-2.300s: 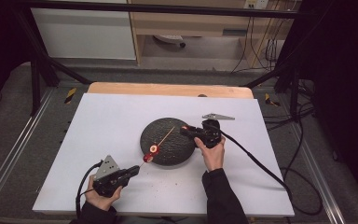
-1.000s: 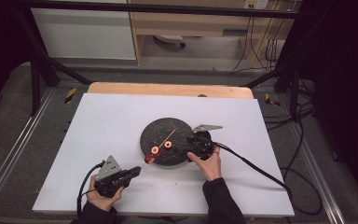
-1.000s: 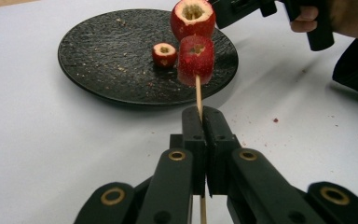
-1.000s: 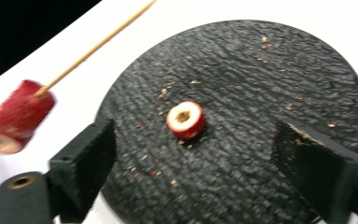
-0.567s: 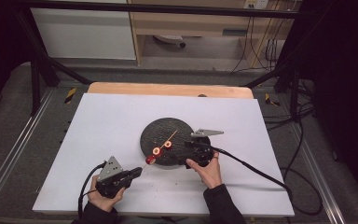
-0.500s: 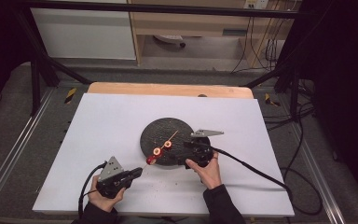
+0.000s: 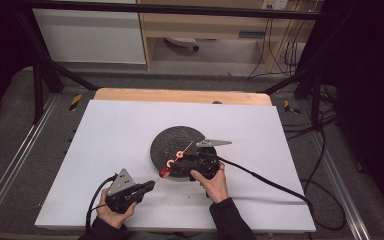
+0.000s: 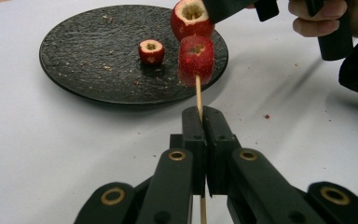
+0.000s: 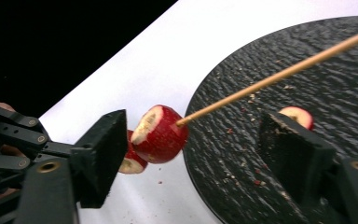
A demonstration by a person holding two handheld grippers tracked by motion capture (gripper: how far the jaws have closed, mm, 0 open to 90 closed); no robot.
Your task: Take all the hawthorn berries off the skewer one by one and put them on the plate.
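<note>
Wooden skewer (image 8: 198, 95) sits clamped in your left gripper (image 8: 203, 140), its two red fruit pieces (image 9: 161, 133) just off the black plate (image 8: 98, 70); your right gripper (image 9: 200, 154) has been closing, fingers apart around the fruit

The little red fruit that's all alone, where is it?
In the left gripper view, the lone fruit piece sits on the black plate, left of the two pieces on the skewer.

Plate (image 8: 98, 70): black, rough stone-like speckle, pale crumbs scattered. Fruit pieces (image 8: 196, 59): deep red skin, cream-tan cored centres. Skewer (image 9: 279, 74): light tan wood. Table cover (image 7: 120, 130): plain white; bare wood edge (image 7: 180, 95) at the far side, orange-tan. Left gripper (image 8: 205, 122): matte black, brass-coloured rivets.
</note>
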